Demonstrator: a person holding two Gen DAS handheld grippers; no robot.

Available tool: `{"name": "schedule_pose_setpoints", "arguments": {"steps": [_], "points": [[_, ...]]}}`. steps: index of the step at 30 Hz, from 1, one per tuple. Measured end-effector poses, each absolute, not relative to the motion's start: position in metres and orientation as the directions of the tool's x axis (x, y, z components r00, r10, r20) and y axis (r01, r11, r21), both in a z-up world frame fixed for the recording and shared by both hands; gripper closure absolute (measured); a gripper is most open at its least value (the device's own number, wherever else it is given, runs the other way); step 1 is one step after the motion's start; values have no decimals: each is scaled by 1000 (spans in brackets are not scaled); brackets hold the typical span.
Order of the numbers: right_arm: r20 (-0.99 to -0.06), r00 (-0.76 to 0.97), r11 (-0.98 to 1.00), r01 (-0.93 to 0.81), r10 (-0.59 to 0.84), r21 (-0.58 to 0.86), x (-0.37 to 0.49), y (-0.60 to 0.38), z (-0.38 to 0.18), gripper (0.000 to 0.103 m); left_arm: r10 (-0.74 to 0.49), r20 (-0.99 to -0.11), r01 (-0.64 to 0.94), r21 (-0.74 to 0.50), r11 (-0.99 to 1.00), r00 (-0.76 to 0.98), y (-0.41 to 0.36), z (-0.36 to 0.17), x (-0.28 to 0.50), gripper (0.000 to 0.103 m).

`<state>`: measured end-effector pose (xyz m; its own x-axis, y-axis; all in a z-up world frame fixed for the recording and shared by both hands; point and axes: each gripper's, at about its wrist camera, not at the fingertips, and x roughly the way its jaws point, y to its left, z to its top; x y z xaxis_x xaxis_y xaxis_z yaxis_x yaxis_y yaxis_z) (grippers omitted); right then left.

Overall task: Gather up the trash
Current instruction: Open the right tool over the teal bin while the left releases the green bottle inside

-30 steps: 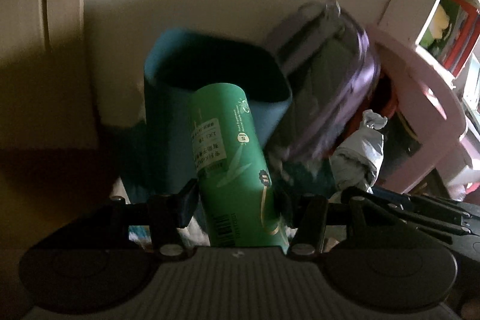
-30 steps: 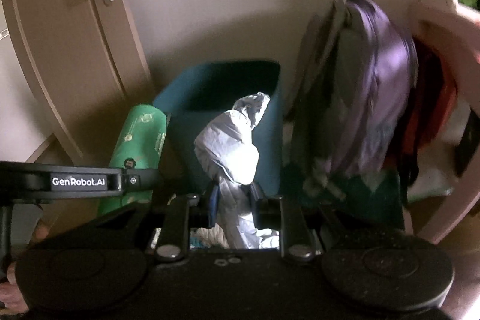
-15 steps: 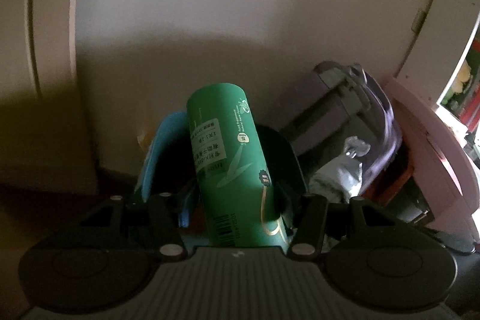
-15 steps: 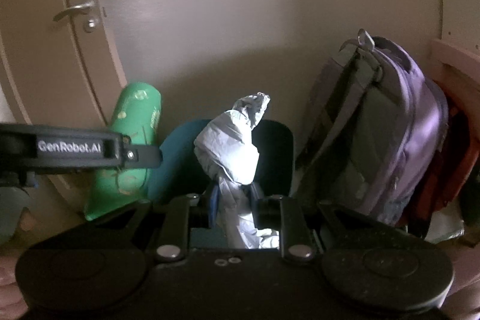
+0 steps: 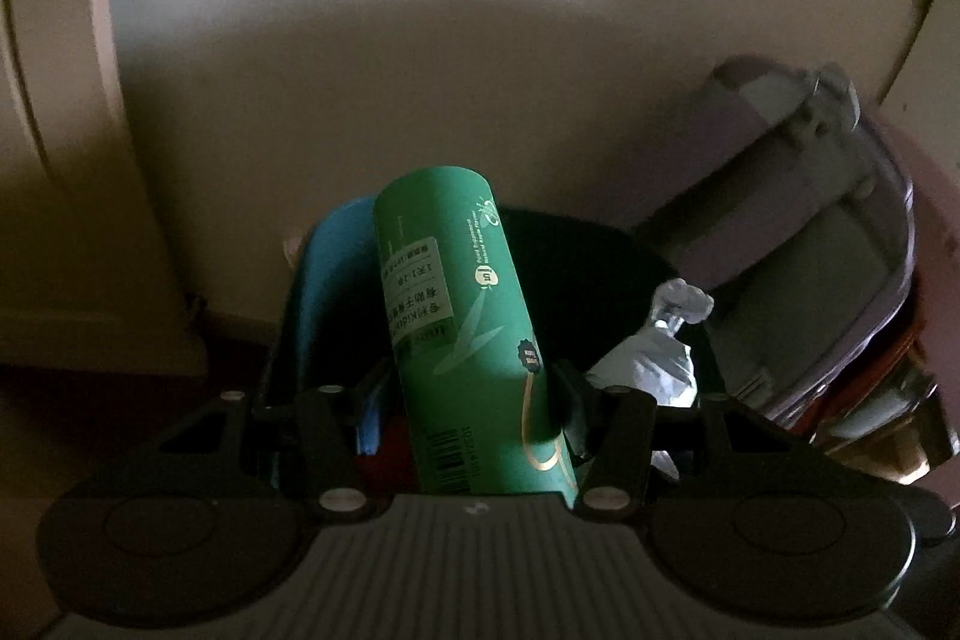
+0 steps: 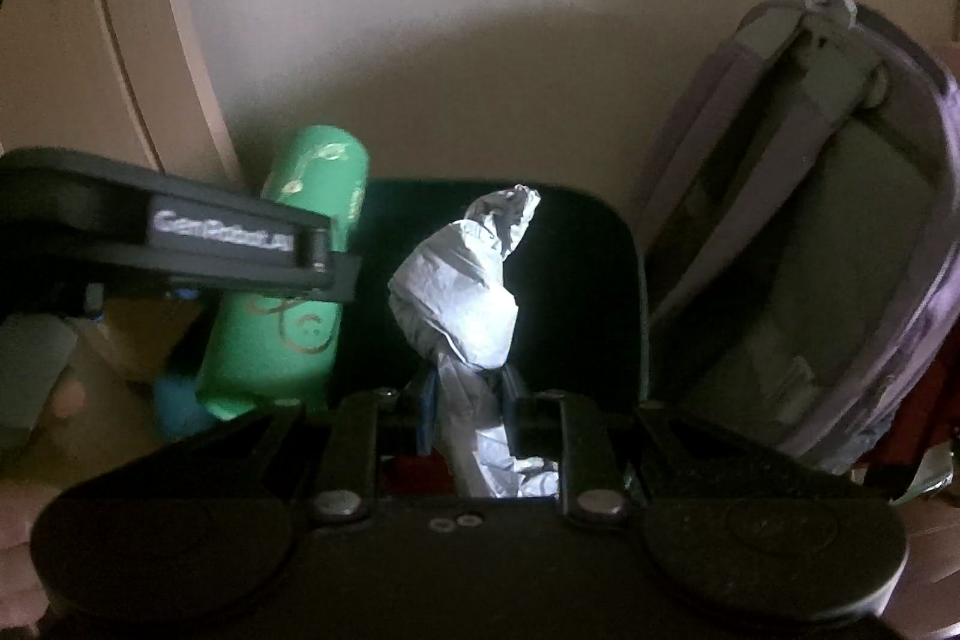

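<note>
Two pieces of trash are riding in my grippers at once: I'm gripping a green tube (image 5: 468, 340) with the left gripper (image 5: 471, 388), jaws clamped on its lower half, and I'm pinching a crumpled white paper wad (image 6: 474, 304) in the right gripper (image 6: 471, 400), jaws squeezed close together on its narrow tail. Both are hanging right in front of the teal bin (image 6: 624, 292), whose dark mouth is opening just beyond and below the two loads, so the drop I'm lining up is forward and down. The tube's long axis is running away from the left gripper and leaning slightly left, its far end poking over the bin's near rim; the paper wad is standing upright over the middle of the opening, so I'm judging the right side the better placed to let go first. I'm reading a barcode and a white label with Chinese characters on the tube, though it's too dim to make them out properly, and "GenRobot.AI" on the left gripper's side. A purple backpack (image 6: 840, 232) is leaning against the wall just right of the bin.
</note>
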<state>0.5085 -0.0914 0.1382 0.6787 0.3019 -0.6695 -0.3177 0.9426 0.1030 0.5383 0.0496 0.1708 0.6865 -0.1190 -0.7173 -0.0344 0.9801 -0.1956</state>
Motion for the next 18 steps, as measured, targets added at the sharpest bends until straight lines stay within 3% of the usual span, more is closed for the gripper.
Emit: {"name": "schedule_pose_setpoints", "arguments": {"steps": [11,14,16,18], "points": [[-699,648,932,-356,304,76,507,-91,120,76,-91,-797,-16,-126,992,596,39,131,557,48],[-703,639,925,-373,312,72,509,-89,123,68,-88,-810,-13,-117,993,580,39,126,555,48],[-699,645,924,-379,308,58,506,-88,124,59,-87,-813,-9,-112,994,576,37,126,552,38],[-696,649,923,-382,305,48,501,-88,125,58,-87,-802,-10,-115,993,591,38,129,547,30]]}}
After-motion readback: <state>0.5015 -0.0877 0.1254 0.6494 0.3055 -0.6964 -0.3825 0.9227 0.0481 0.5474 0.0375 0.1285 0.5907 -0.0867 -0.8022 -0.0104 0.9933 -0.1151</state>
